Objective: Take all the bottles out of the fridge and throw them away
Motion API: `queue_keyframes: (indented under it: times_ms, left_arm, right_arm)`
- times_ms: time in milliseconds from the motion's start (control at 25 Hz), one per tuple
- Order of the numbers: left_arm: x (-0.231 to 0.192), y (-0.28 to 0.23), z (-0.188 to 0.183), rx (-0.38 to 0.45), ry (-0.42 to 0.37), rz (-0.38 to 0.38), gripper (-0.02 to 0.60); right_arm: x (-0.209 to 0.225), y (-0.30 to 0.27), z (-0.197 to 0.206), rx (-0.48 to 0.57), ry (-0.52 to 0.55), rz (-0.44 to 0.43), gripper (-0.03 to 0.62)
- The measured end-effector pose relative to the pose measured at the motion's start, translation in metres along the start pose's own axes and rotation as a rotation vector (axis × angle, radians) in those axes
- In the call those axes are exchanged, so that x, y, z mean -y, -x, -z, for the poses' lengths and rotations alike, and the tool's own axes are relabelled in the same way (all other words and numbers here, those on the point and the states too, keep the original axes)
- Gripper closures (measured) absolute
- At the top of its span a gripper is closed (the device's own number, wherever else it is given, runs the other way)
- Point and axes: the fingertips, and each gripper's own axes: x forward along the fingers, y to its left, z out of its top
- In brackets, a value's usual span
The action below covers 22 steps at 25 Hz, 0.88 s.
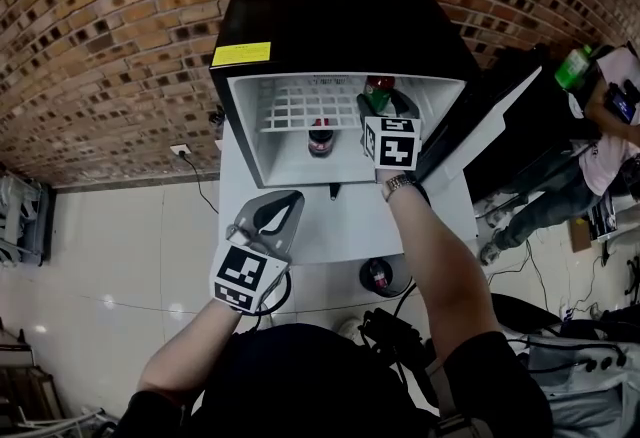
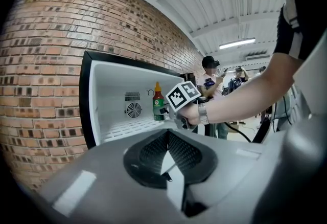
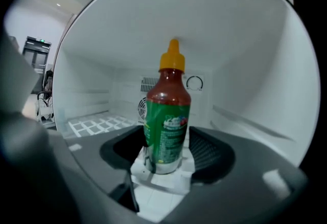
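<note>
A sauce bottle (image 3: 167,120) with a yellow cap, red contents and a green label stands upright on the white wire shelf (image 3: 92,126) of the open fridge (image 1: 340,36). My right gripper (image 3: 166,152) reaches inside. Its jaws stand apart on either side of the bottle's base, with shelf showing on both sides. In the left gripper view the same bottle (image 2: 158,105) stands just beyond the right gripper (image 2: 176,110). My left gripper (image 2: 166,152) hangs outside, in front of the fridge, with its pads together and nothing held. A dark bottle (image 1: 320,138) with a red label stands low at the fridge's front.
The black fridge door (image 1: 500,126) swings open to the right. A round dark bin (image 1: 378,276) holding a bottle sits on the floor near my right forearm. People stand at the right (image 1: 600,116). A brick wall (image 1: 100,46) runs behind the fridge.
</note>
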Motion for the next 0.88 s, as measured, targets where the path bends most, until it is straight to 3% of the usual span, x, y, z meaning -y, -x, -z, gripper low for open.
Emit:
queue_keyframes:
  times_ms: [480,880]
  left_arm:
    - [-0.006,0.005,0.005,-0.008,0.007,-0.021,0.578]
    - [0.018,-0.003,0.0,0.009,-0.003,0.059,0.578]
  right_arm:
    - [-0.002,-0.001,0.0,0.02,-0.023,-0.003,0.316]
    - [-0.017,0.052,0.003,0.063,-0.027,-0.04,0.324]
